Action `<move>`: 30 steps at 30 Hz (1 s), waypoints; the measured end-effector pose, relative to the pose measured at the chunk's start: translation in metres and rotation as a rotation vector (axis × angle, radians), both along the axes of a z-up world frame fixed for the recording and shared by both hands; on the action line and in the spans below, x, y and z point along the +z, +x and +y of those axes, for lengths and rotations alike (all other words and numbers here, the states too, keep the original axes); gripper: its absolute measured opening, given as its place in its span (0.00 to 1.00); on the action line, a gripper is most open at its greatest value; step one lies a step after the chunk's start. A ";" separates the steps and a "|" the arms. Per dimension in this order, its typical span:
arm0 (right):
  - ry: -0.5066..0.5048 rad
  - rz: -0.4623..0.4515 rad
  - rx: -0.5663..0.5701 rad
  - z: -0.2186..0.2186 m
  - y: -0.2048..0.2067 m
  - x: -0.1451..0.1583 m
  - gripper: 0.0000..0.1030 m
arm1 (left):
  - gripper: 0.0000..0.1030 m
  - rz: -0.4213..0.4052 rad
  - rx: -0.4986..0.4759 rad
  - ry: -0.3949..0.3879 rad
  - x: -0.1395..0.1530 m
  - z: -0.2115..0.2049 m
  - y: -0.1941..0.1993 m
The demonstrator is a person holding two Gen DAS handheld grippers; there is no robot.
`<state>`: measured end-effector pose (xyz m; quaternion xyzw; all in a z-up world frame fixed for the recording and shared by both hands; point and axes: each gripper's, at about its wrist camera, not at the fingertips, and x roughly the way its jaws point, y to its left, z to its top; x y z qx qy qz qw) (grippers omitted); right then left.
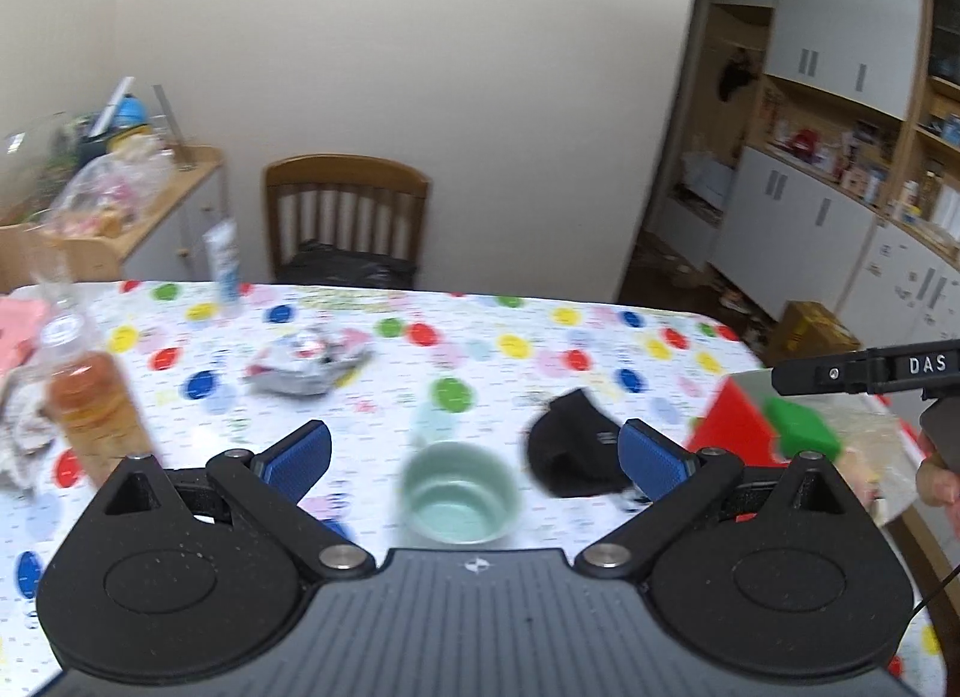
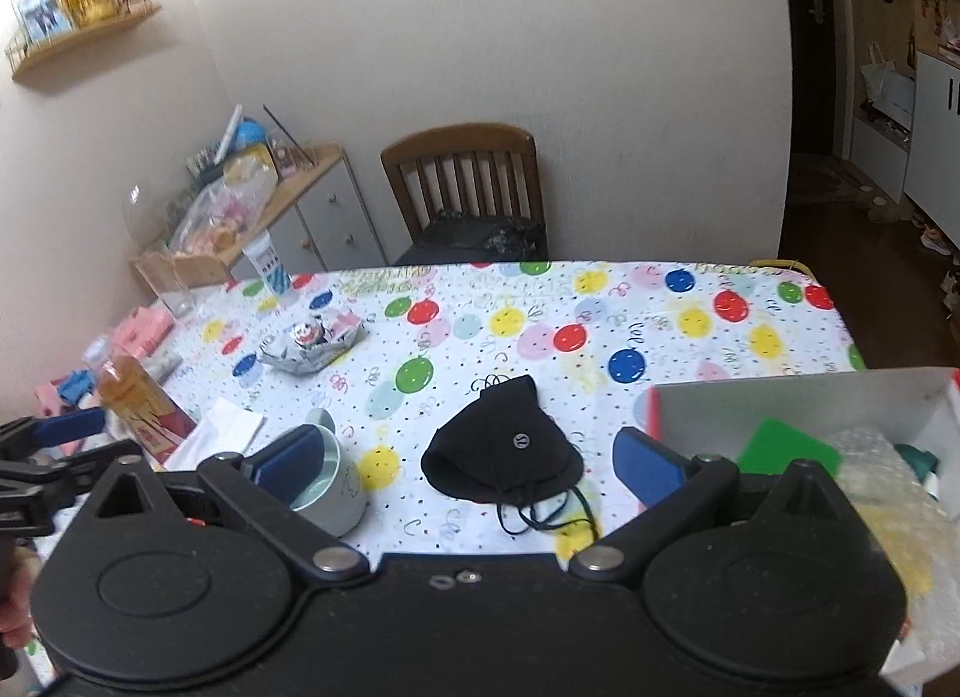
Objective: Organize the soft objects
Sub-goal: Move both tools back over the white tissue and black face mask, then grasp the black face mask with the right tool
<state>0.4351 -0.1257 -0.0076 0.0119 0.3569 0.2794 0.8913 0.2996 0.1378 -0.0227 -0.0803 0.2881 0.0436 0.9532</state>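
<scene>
With both jaws wide and empty over the table [image 2: 660, 325], still the approach step: black pouch [image 2: 503, 448] lying loose between mug [image 2: 327, 478] and box [image 2: 798, 397], right gripper [image 2: 468, 457] nearest, next move dropping squarely over it before closing.

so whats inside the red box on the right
A green block and crinkled bubble wrap lie inside the red box, with something teal at the far edge. The right tool's arm hides whatever lies beneath.
</scene>
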 end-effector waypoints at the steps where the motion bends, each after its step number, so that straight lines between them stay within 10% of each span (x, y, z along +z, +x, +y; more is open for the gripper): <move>1: -0.010 0.004 0.003 0.007 0.004 -0.004 1.00 | 1.00 0.003 0.015 0.005 -0.004 0.009 -0.002; 30: -0.201 0.137 -0.041 0.105 0.119 -0.128 0.99 | 0.99 0.234 0.310 -0.056 -0.145 0.162 0.016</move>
